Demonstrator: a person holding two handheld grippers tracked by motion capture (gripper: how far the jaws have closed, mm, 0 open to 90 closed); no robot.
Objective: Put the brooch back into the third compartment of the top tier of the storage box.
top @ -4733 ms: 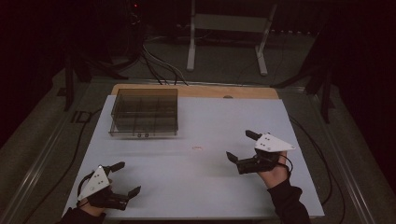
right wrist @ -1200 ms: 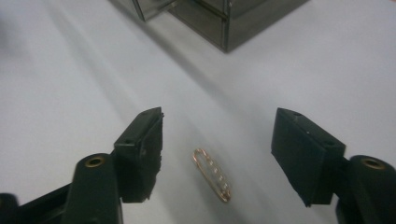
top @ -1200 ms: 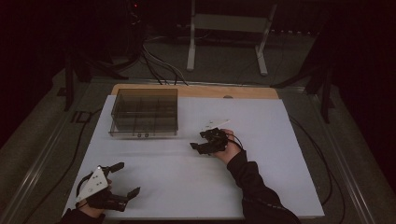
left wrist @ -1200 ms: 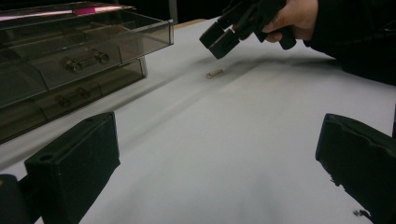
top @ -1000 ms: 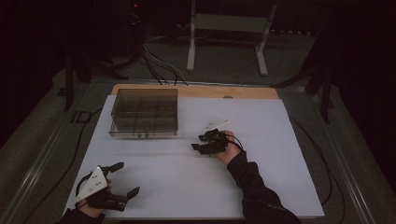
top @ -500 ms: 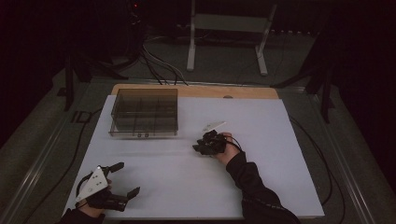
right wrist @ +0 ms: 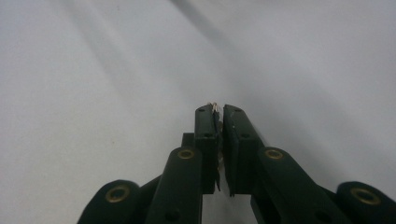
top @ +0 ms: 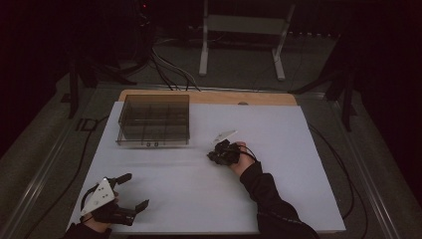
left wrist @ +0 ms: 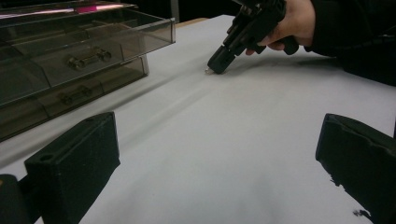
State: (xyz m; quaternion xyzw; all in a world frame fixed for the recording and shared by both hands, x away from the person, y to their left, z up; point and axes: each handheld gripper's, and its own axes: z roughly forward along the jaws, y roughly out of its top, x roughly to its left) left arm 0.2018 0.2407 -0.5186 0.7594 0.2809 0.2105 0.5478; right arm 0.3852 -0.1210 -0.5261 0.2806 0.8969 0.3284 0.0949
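Observation:
My right gripper (top: 213, 156) is at the middle of the white table (top: 298, 149), tip down on the surface. Its jaws are almost together in the right gripper view, pinching a tiny pale object (right wrist: 214, 107) at the tip of the right gripper (right wrist: 218, 110). The left gripper view shows that same gripper (left wrist: 217, 63) farther off, with the tiny object (left wrist: 208, 70) touching the table. My left gripper (top: 135, 189) rests near the table's front left corner. It is open, and bare table lies between the jaws of the left gripper (left wrist: 215, 154).
A smoky clear plastic box (top: 154, 119) with compartments stands at the back left of the table. Small metal parts (left wrist: 88, 56) lie inside the box (left wrist: 140, 42). A wooden strip (top: 209, 97) runs along the far edge, with cables and a stand on the floor behind.
The right gripper came from the table's right side to the middle. Over the last second its jaws closed on the tiny object and the hand tilted down. The left gripper stayed put.

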